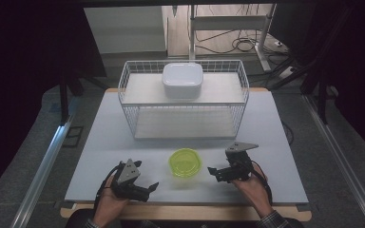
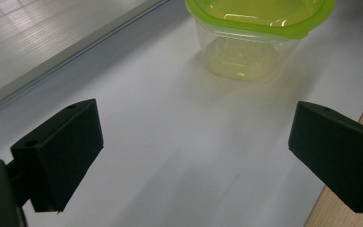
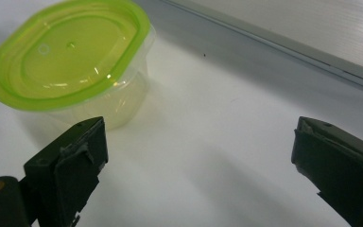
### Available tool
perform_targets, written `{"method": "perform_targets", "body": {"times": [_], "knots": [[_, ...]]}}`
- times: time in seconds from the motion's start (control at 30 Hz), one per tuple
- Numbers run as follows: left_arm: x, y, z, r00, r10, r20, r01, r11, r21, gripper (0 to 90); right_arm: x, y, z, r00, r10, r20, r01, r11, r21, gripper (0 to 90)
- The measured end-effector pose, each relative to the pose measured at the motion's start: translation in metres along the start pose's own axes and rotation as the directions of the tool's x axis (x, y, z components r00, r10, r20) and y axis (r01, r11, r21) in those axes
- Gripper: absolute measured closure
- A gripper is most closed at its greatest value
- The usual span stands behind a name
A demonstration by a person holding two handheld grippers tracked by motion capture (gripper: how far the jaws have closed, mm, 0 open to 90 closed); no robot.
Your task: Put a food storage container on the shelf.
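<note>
Lime-lidded clear plastic container [image 1: 185,164] set upright on the white table [image 1: 100,142], between the left gripper [image 1: 148,189] and right gripper [image 1: 212,171], touched by neither, both pairs of jaws spread wide with nothing held, wire rack [image 1: 128,102] behind

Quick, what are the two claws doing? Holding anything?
Left claw: open, holding nothing.
Right claw: open, holding nothing; the green-lidded container sits apart from it.

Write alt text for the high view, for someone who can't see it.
A lidded green container sits near the front of a white table, between the left claw and right claw, both open and hand-held. Behind stands a wire shelf rack with a white box on top.
</note>
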State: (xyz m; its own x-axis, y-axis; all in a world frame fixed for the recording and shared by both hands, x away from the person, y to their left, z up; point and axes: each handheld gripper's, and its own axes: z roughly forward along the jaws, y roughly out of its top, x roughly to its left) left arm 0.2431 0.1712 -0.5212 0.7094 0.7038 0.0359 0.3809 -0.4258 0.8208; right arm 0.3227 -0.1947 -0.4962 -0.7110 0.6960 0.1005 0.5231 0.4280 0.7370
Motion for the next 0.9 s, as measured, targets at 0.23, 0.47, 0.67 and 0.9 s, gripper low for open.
{"method": "perform_targets", "body": {"times": [0.23, 0.47, 0.67, 0.9], "knots": [[0.0, 0.0, 0.0, 1.0, 0.0, 0.003, 0.0, 1.0, -0.007, 3.5, 0.004, 0.007, -0.004, 0.9987, 0.002, -0.05, -0.004, 0.999, -0.039, 4.3], [-0.001, 0.001, 0.001, 1.0, 0.006, 0.005, -0.006, 1.0, -0.004, 3.5, 0.005, 0.018, -0.004, 0.9878, 0.078, -0.135, -0.081, 0.997, -0.014, 4.8], [-0.001, 0.001, 0.002, 1.0, 0.007, 0.006, -0.007, 1.0, 0.0, 3.5, 0.006, 0.028, 0.005, 0.9791, 0.124, -0.161, -0.124, 0.992, 0.011, 26.4], [-0.002, 0.001, 0.002, 0.9999, 0.014, 0.006, -0.014, 0.9999, 0.006, 3.5, -0.002, 0.038, 0.023, 0.9494, 0.216, -0.228, -0.208, 0.976, 0.06, 42.9]]}}
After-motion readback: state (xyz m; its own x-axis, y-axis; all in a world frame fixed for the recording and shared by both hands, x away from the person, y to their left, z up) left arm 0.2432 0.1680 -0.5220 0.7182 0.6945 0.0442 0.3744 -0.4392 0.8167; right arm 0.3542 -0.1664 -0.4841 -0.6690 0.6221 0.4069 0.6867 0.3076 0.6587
